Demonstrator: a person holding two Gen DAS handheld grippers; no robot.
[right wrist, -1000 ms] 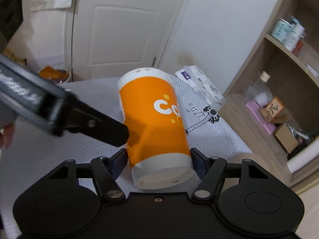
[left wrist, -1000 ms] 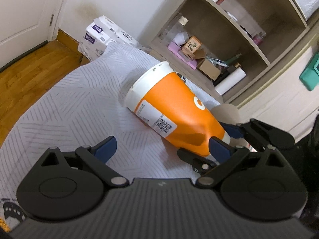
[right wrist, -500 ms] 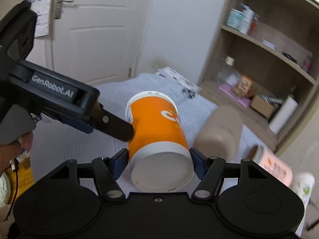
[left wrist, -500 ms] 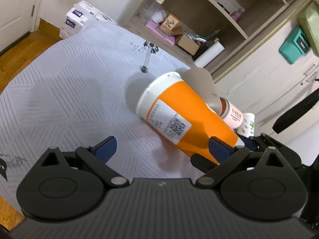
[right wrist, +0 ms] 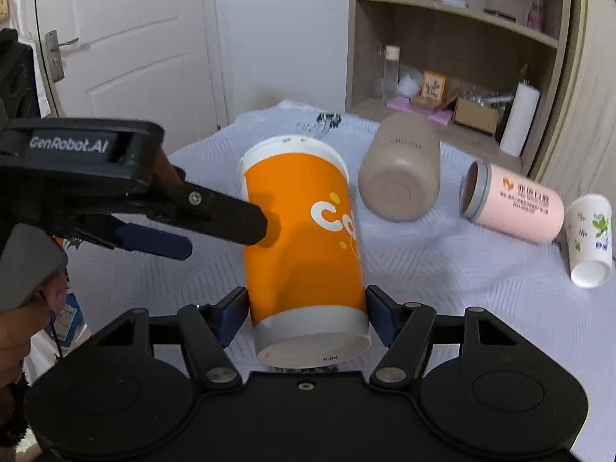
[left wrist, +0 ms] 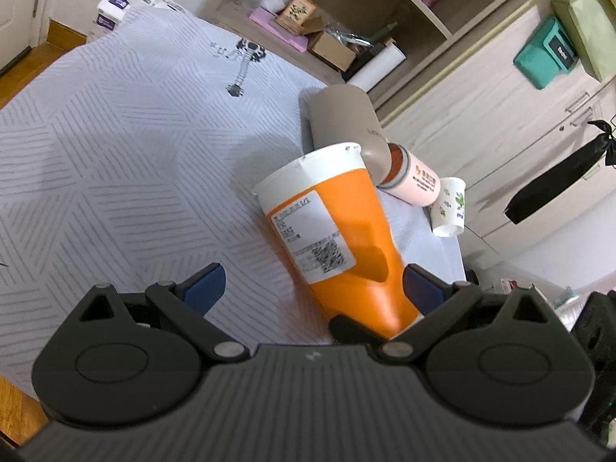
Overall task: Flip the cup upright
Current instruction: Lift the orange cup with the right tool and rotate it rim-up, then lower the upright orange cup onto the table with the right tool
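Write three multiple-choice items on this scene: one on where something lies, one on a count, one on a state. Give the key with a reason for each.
1. Where does the right tool hold the orange cup?
A. at its base end
B. at its rim
C. at its middle

2. Besides the orange cup, how many cups or tumblers lie on the bedspread?
A. one
B. three
C. five

3. How is the left tool set?
A. shut on the cup
B. open
C. out of view

Key: 1 A, both fingers flank the white base band. 2 B, the beige tumbler, the pink tumbler and the small white cup. 3 B, one finger touches the cup's side while the other stands clear.
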